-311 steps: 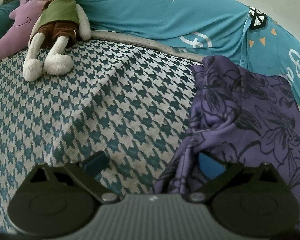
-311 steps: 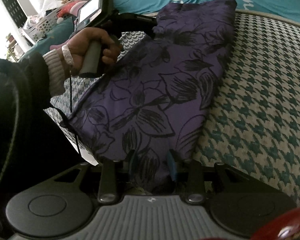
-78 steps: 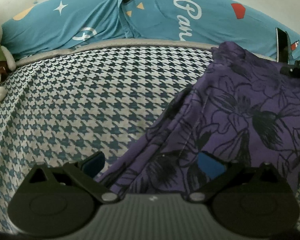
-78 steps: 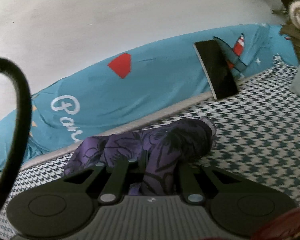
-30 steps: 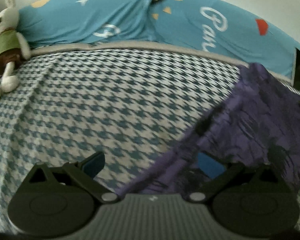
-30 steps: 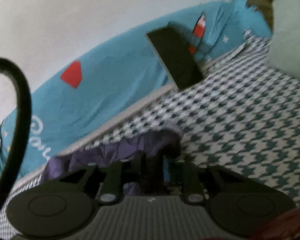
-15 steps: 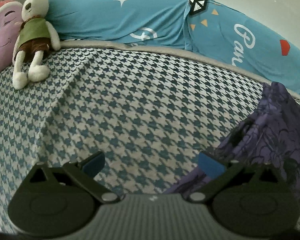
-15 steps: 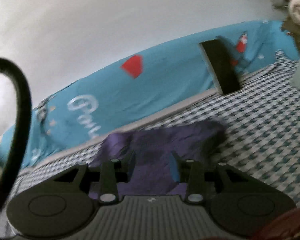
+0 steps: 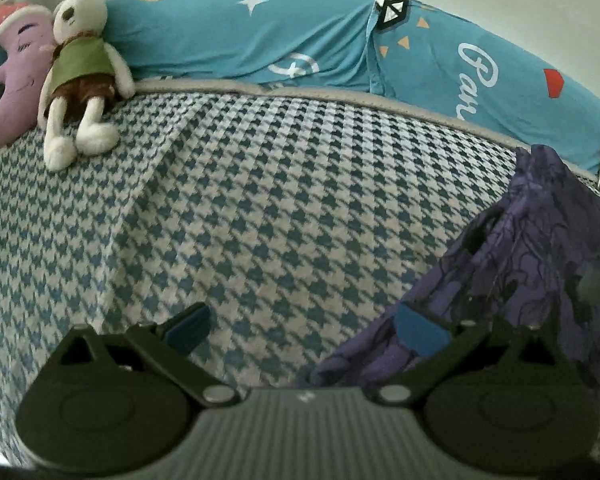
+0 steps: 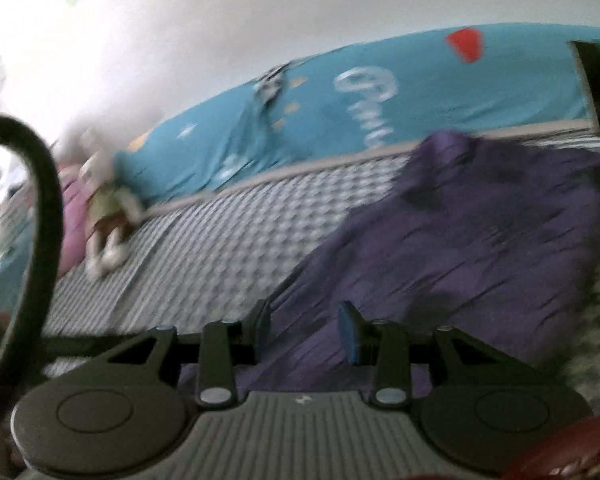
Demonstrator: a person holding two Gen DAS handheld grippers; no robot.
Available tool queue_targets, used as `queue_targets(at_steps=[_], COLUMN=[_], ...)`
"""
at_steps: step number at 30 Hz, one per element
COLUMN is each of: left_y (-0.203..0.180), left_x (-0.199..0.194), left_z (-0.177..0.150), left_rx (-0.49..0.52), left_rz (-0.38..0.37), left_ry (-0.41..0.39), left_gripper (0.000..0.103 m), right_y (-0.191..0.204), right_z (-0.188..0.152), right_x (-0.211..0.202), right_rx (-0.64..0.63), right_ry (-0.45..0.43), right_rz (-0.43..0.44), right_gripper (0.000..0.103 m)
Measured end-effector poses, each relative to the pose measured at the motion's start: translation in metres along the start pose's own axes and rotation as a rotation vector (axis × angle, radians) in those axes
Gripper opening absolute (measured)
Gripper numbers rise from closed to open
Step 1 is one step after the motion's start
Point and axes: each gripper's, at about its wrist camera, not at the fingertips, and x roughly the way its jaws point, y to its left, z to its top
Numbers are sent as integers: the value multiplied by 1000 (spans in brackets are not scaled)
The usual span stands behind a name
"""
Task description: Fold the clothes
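Two handheld grippers hang over a houndstooth bedspread (image 9: 260, 208) where a purple floral garment (image 9: 540, 264) lies rumpled at the right, near a teal bolster (image 9: 260, 48). The left gripper (image 9: 304, 328) has its fingers spread wide, empty, the cloth's edge just beside one pad. The right gripper (image 10: 306, 328) is parted too, gripping nothing, above the garment (image 10: 480, 240). A plush rabbit (image 9: 80, 68) sits well apart. Closing on bunched layers risks a crooked fold; the motion-blurred right view makes aim uncertain.
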Motion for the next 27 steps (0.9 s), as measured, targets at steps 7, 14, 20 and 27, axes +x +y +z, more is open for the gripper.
queue_targets(at_steps=[7, 14, 20, 27], left_y=[10, 15, 19, 26], left_x=[-3, -6, -9, -12], left_z=[-15, -26, -32, -37], left_rx=[3, -4, -27, -50], left_rz=[2, -6, -20, -34], left_ry=[25, 41, 55, 69], left_gripper=[95, 95, 95, 97], right_y=[47, 75, 96, 120], right_z=[-31, -54, -68, -89], right_x=[2, 2, 0, 11], right_rx=[-118, -204, -328, -503], right_ry=[99, 153, 170, 202], right_rz=[112, 156, 170, 152], right_gripper=[38, 40, 50, 58])
